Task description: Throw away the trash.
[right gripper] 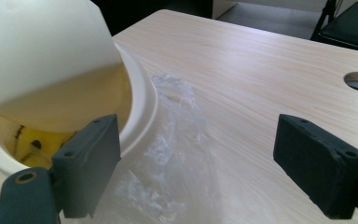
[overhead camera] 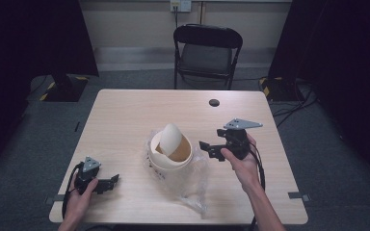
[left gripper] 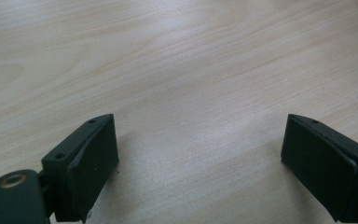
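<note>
The table (overhead camera: 125, 120) is pale wood with a fine, streaky grain and a small dark round hole (overhead camera: 214, 102). The bowl (overhead camera: 161, 161) is cream outside, yellow-brown inside, and the cup (overhead camera: 171, 137) leaning in it is cream as well. The plastic wrap (overhead camera: 195, 185) is clear with whitish creases. Both the left gripper (overhead camera: 113, 180) and the right gripper (overhead camera: 204, 147) are black with grey plates on top. The folding chair (overhead camera: 207, 50) looks black with a grey seat, though it is dim there. The floor (overhead camera: 33, 139) is dark grey

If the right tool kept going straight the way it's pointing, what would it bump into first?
Probably the crinkly clear plastic wrap lying straight ahead of the open right tool, with the cream bowl's rim close beside its left jaw. Depth is hard to judge, so the bowl might come first.
</note>
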